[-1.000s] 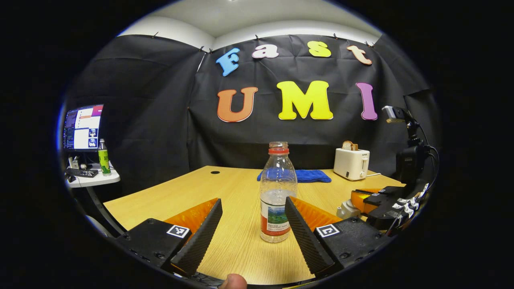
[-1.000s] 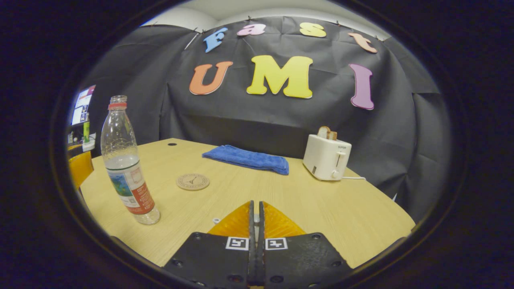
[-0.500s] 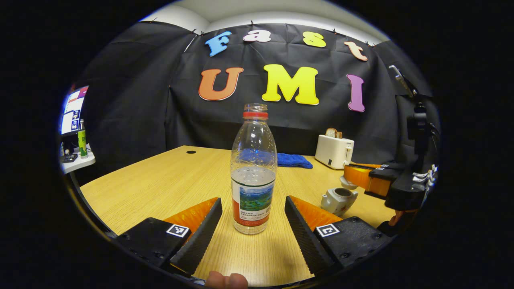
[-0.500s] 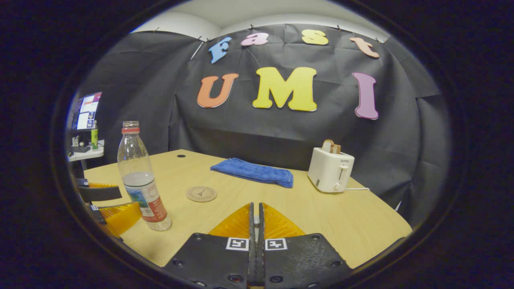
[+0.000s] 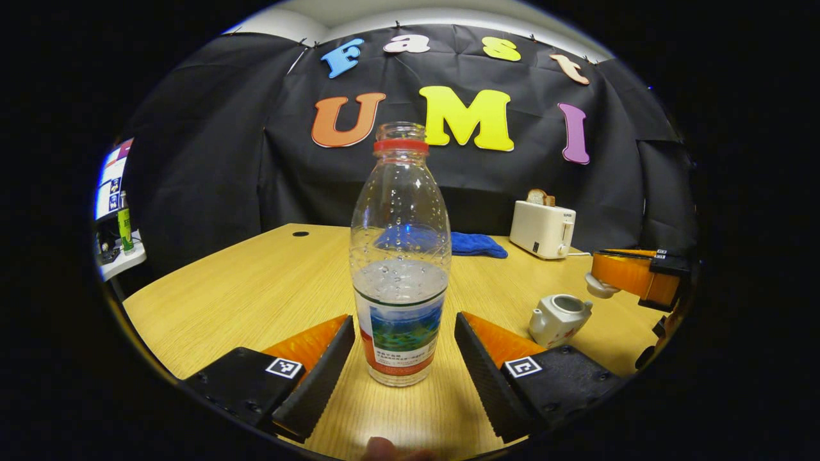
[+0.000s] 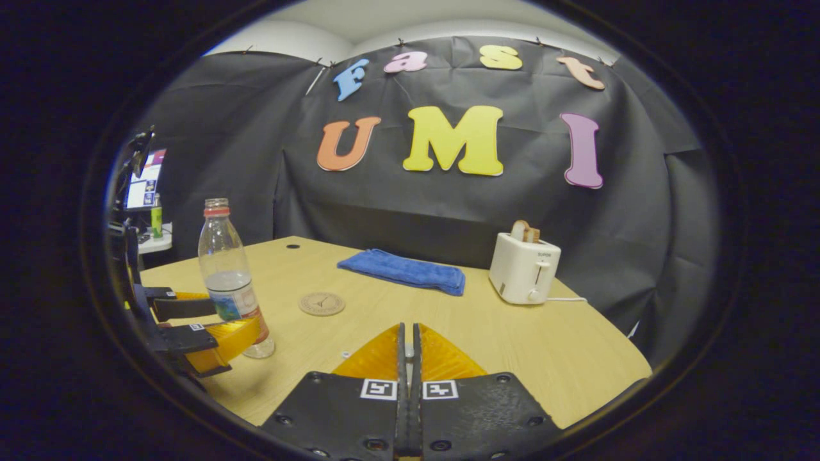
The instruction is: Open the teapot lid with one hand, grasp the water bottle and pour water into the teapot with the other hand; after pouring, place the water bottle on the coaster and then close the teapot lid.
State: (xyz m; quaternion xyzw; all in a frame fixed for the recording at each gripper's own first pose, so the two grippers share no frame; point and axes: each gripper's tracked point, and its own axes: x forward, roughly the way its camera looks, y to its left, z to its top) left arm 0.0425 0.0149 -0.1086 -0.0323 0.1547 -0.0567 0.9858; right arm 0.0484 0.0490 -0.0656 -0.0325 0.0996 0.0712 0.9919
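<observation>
The water bottle (image 5: 400, 256) stands upright on the desk (image 5: 256, 294), uncapped, its long axis vertical, about half full. It sits directly ahead of the left tongs (image 5: 403, 358), centred in the gap between their 2 fingers. These tongs are spread apart; neither finger touches the bottle, and a strip of desk shows on each side of its base. In the right gripper view the same tongs (image 6: 205, 326) flank the lower part of the bottle (image 6: 232, 282), confirming the straddle.

Judgement: the left tongs are plainly the nearer, and the coming move looks to turn on closing squarely on the labelled lower half without tipping an open bottle.

The right tongs (image 6: 408, 358) are pressed together. From the left gripper view they (image 5: 605, 282) hang up and to the right of the bottle, carrying a small white piece at the tip, likely the teapot lid (image 5: 601, 289). The teapot (image 5: 558, 318) stands open on the desk to the right of the bottle, below that lid.

The coaster (image 6: 321, 303) lies flat just beyond the bottle, toward the blue cloth (image 6: 403, 271).

Hard to make out: the lid is hidden in the right gripper view, so the grip on it cannot be confirmed; the right tongs are cut off at the edge of the left gripper view.
</observation>
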